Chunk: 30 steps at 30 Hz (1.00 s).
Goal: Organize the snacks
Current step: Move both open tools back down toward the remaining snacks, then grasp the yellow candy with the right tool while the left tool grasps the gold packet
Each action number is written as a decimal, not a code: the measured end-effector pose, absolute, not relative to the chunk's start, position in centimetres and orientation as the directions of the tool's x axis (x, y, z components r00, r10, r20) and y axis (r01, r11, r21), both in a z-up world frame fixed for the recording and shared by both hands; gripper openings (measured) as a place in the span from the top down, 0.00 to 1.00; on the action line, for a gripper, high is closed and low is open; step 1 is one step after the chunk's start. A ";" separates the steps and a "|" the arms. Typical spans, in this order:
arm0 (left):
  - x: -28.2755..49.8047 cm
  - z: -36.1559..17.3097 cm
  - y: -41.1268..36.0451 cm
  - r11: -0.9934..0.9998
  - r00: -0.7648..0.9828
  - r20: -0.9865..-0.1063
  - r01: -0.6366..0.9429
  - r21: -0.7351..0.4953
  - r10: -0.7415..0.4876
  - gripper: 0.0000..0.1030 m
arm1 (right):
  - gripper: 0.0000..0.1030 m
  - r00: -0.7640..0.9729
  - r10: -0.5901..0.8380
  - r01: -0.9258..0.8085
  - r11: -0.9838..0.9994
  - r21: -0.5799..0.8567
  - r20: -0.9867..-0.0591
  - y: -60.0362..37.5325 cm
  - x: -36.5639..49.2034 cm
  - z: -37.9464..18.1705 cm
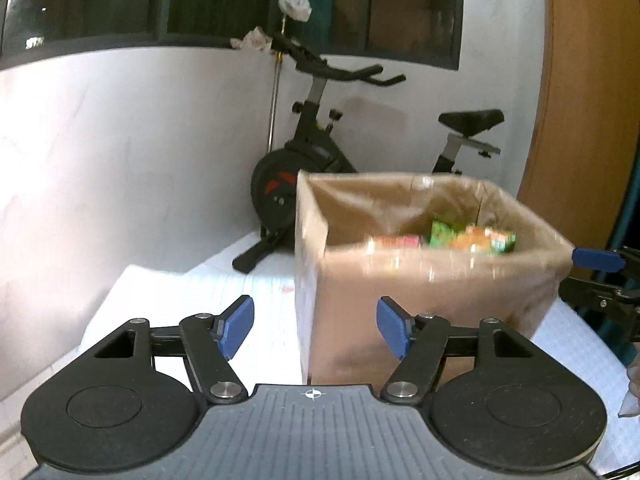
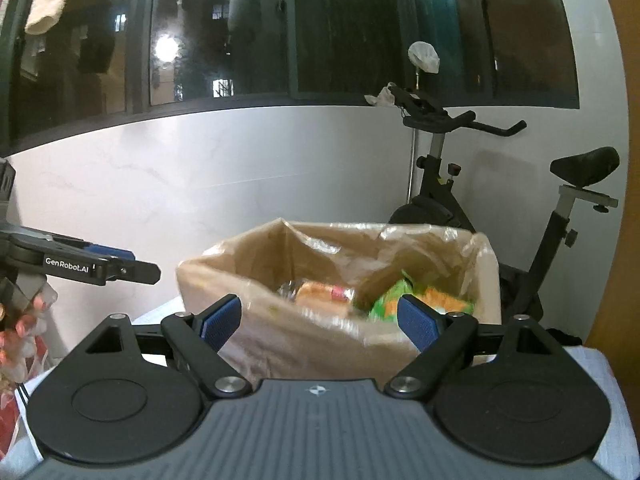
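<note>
Snacks (image 2: 384,300) lay inside a brown cardboard box (image 1: 420,312) lined with clear plastic, standing on the white table (image 1: 208,292) just ahead of both grippers. The left gripper (image 1: 316,330) had its jaws well apart with nothing between them, its blue pads (image 1: 240,326) clear of the near face of the box, at the box's near left corner. The right gripper (image 2: 320,322) likewise had its jaws wide and empty, framing the near wall of the box without touching it. In the right wrist view the box held a brownish packet with a red band toward the left and green and orange packets toward the right; the blur hid their labels. The plastic liner (image 2: 440,240) folded over the rim. Beyond the table, far right, stood a black exercise bike (image 1: 312,152) against a white wall under dark windows (image 2: 224,32).
</note>
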<state>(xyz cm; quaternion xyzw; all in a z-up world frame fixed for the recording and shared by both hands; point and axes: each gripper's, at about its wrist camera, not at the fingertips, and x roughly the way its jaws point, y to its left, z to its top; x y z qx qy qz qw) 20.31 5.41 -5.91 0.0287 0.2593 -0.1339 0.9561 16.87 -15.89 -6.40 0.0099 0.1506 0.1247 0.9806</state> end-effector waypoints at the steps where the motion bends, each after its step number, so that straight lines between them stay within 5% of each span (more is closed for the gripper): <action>1: 20.0 -6.5 5.4 0.963 0.826 -0.510 0.270 -0.015 -0.240 0.32 | 0.15 0.923 0.245 -0.240 0.969 0.054 -0.297 -15.9 16.4 -6.9; 17: 17.7 -14.7 4.7 0.964 0.753 -0.623 0.265 -0.007 -0.212 0.32 | 0.20 0.756 0.283 -0.341 0.940 0.015 -0.590 -14.2 13.0 -20.7; 30: 16.9 -16.6 5.3 0.968 0.730 -0.651 0.248 -0.033 -0.209 0.32 | 0.35 0.663 0.322 -0.475 0.879 -0.048 -0.676 -11.6 12.4 -24.7</action>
